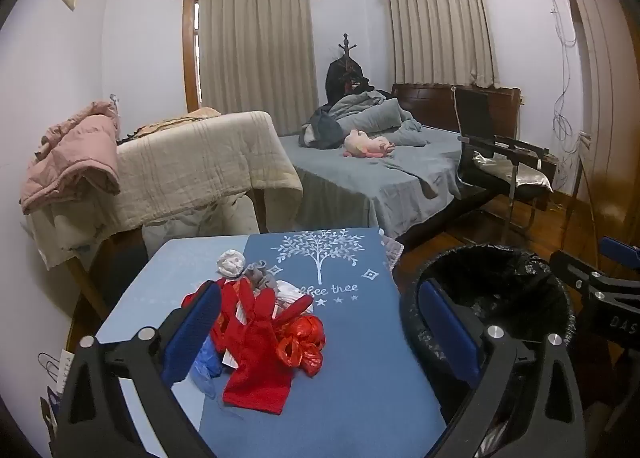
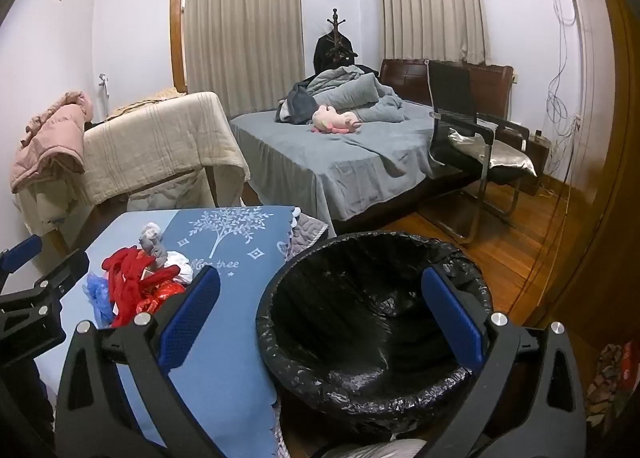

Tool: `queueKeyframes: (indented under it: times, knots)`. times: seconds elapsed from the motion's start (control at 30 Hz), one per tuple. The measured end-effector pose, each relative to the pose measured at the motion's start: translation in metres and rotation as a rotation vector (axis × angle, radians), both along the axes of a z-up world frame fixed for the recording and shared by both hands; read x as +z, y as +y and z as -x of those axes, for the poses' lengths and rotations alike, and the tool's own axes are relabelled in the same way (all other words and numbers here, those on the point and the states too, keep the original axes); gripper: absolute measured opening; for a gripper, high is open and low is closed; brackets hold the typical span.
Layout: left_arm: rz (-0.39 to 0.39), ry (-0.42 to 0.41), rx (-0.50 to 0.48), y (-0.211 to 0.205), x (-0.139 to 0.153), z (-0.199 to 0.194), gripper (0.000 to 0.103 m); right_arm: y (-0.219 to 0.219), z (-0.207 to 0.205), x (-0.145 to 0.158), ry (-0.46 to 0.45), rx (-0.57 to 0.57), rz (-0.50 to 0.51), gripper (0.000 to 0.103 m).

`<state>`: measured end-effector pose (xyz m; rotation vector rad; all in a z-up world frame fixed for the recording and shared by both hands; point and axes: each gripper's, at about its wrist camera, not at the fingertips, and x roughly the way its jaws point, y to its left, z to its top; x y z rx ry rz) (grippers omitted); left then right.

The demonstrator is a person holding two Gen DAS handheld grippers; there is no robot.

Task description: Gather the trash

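A heap of trash [image 1: 264, 334], red gloves, crumpled bags and wads, lies on the blue table [image 1: 360, 358]. Beside the table stands a black-lined bin [image 2: 372, 322]. The left gripper [image 1: 320, 334] and right gripper [image 2: 320, 318] hang wide open, holding nothing.

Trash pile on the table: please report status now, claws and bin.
Both claws open, empty: left claw, right claw. Trash pile untouched on blue table. Black-lined bin beside table, nothing blocking.
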<state>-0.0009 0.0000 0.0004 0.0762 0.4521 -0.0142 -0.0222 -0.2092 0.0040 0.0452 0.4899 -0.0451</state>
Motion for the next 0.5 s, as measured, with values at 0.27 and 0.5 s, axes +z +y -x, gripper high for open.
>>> queueKeyframes:
  times: [0.27,0.5]
  knots:
    - [-0.002,0.005,0.001,-0.0002,0.0002,0.0003,0.097,0.0008,0.0000,0.0007,0.002,-0.002,0.000,0.098]
    - [-0.001,-0.003,0.000,0.0010,0.0076,0.0020,0.097,0.0022,0.0006,0.0020,-0.001,0.000,-0.002,0.098]
